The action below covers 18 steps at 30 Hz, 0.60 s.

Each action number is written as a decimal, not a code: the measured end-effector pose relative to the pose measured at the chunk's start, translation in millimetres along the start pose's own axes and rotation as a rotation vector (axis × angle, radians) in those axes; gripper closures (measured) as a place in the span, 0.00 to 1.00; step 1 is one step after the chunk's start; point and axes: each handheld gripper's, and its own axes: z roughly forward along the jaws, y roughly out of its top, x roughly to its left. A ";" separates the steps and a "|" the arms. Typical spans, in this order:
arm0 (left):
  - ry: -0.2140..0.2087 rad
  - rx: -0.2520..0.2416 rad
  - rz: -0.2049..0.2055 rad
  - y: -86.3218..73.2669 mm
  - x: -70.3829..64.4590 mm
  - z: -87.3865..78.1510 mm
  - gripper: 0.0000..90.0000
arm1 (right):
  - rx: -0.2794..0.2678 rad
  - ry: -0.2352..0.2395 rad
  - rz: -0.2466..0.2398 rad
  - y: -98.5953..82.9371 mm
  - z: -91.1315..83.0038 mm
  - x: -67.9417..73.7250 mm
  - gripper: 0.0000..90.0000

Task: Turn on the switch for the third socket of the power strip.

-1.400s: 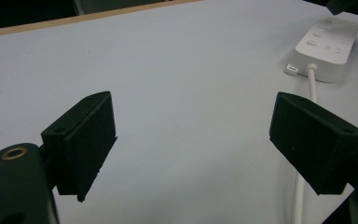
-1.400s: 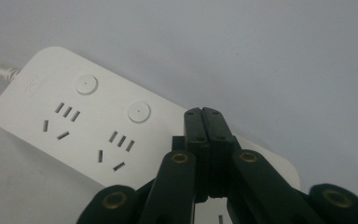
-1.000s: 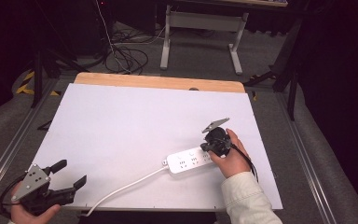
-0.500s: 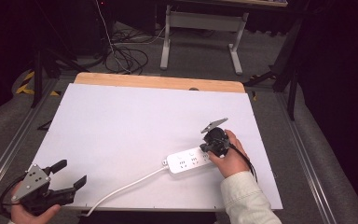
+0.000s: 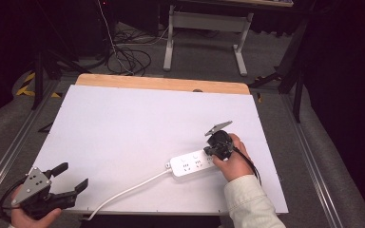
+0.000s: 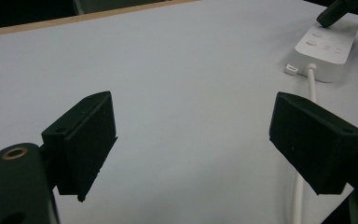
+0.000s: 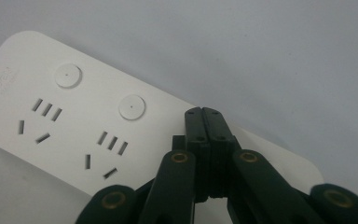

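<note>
Two grippers are at work over a white table [image 5: 138,128]: the right gripper [image 5: 217,148], held in the person's right hand [image 5: 234,159] at the near right, has its jaws pressed flat together with nothing between them, their tips down on the top face of a white power strip [image 7: 74,116] beside its two round buttons. That strip lies near the table's near edge, right of centre, with its white cord [image 5: 128,190] trailing left toward the near edge. At the near left corner the left gripper [image 5: 69,177] is held with its jaws spread wide and empty above bare tabletop, well apart from the strip.
</note>
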 end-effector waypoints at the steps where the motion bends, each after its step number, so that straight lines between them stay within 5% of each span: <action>1: 0.000 0.000 0.000 0.0 -0.1 0.0 0.17 | 0.001 0.001 0.005 -0.1 0.2 -0.2 1.00; 18: 0.000 -0.004 0.003 0.2 -0.6 0.0 0.17 | 0.045 -0.025 0.014 4.7 2.1 3.3 1.00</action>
